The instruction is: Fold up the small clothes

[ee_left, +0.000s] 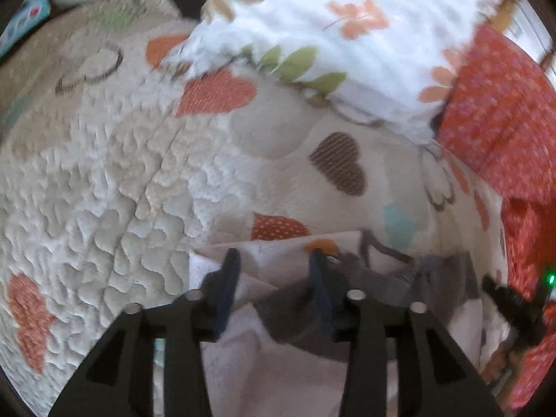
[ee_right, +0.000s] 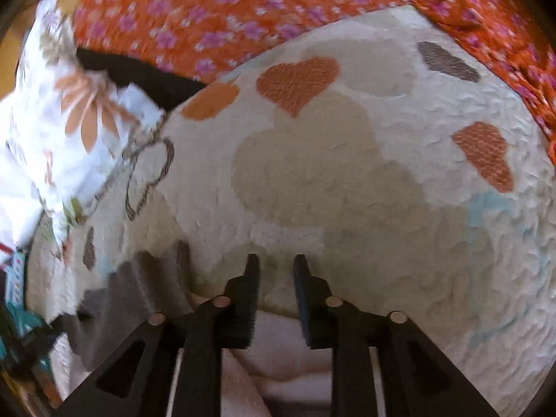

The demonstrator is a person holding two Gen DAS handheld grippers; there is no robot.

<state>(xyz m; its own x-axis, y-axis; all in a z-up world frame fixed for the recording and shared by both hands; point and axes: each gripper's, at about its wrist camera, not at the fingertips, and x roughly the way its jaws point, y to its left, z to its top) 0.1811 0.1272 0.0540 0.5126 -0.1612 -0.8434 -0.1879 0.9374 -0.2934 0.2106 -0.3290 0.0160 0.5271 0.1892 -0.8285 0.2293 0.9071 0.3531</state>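
A small white and grey garment [ee_left: 274, 274] lies on the heart-print quilt [ee_left: 121, 180]. My left gripper [ee_left: 274, 267] is open, its two fingers resting over the garment's white edge and grey part. The garment's grey part [ee_right: 139, 295] also shows at the lower left of the right wrist view, with pale pink-white cloth [ee_right: 278, 365] under the fingers. My right gripper [ee_right: 276, 267] is open a little, empty, just above the quilt [ee_right: 347, 173]. The right gripper's black body [ee_left: 514, 305] shows at the right edge of the left wrist view.
A white pillow with a flower print [ee_left: 330, 34] lies at the far side, also visible in the right wrist view [ee_right: 69, 121]. An orange cloth with pink flowers [ee_right: 226, 7] lies along the far and right side [ee_left: 504, 111].
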